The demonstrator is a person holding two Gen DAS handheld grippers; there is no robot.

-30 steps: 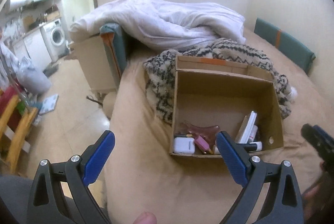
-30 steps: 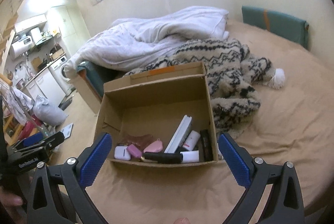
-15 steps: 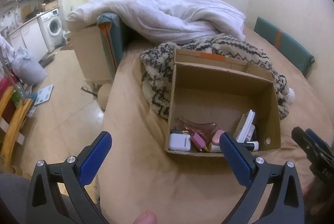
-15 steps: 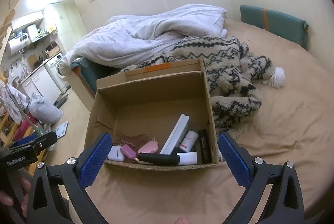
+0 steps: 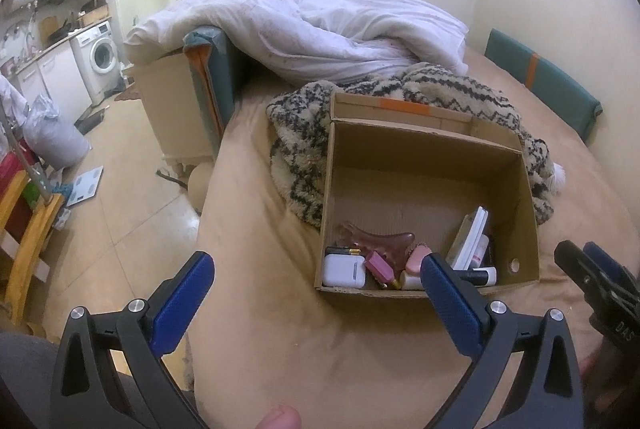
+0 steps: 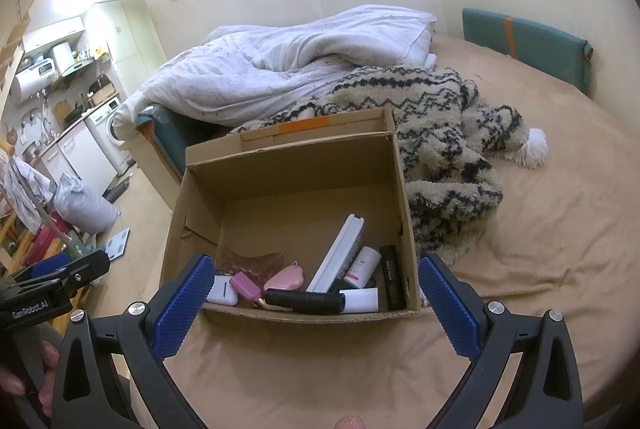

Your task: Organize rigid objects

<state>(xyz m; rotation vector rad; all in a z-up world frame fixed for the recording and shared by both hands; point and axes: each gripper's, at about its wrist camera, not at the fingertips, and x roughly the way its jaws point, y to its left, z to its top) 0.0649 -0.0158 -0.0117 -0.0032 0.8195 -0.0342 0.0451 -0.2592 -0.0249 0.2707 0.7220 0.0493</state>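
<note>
Brown cardboard box (image 6: pixel 296 165) open on a tan bed (image 6: pixel 540 249), with a fuzzy zigzag blanket (image 6: pixel 440 117) touching its far side. Down in the box, near the front wall: white case (image 6: pixel 222 291), small pink pouch (image 6: pixel 285 279), long white flat thing (image 6: pixel 338 253) leaning up, black tube (image 6: pixel 306 301), little white bottle (image 6: pixel 362 267). Left gripper (image 5: pixel 316 285) spread wide with nothing between its blue pads. Right gripper (image 6: pixel 312 287) spread wide too, holding nothing, just in front of the box.
</note>
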